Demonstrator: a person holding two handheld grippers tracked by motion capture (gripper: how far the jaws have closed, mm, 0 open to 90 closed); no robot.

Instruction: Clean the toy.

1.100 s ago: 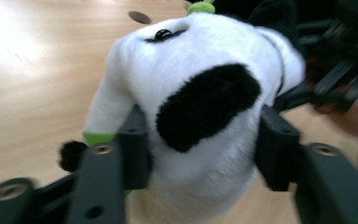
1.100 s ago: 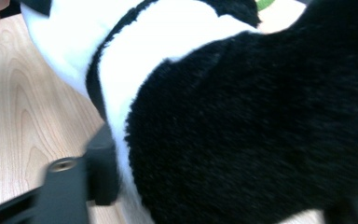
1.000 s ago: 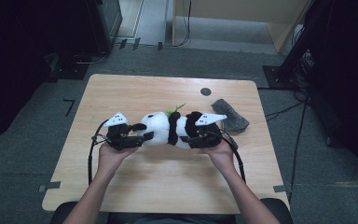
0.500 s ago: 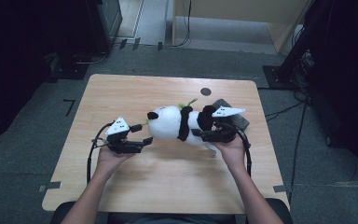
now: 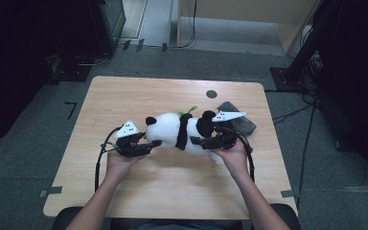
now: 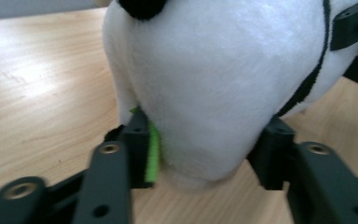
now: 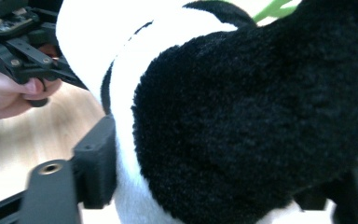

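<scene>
Nearest the table's (image 5: 124, 201) front edge, two forearms come in, a gripper in each hand. The left gripper (image 5: 146, 145) sits just left of the panda (image 5: 170, 129), and its jaws have just been closing: in the left gripper view both pads press the white head (image 6: 223, 84), a green strip (image 6: 153, 151) caught against the left pad, so it is clamped on the panda. On the panda's right side, the right gripper (image 5: 201, 141) has the black and white body (image 7: 242, 121) between its jaws; those jaws have just been opening, and whether the pads press the plush I cannot tell. The panda lies on its side mid-table, head to the left. Just beyond its back, green leaves (image 5: 187, 111) stick up. Right of the panda, a grey cloth (image 5: 242, 122) lies; farther back, a dark round spot (image 5: 212, 94) marks the tabletop.
</scene>
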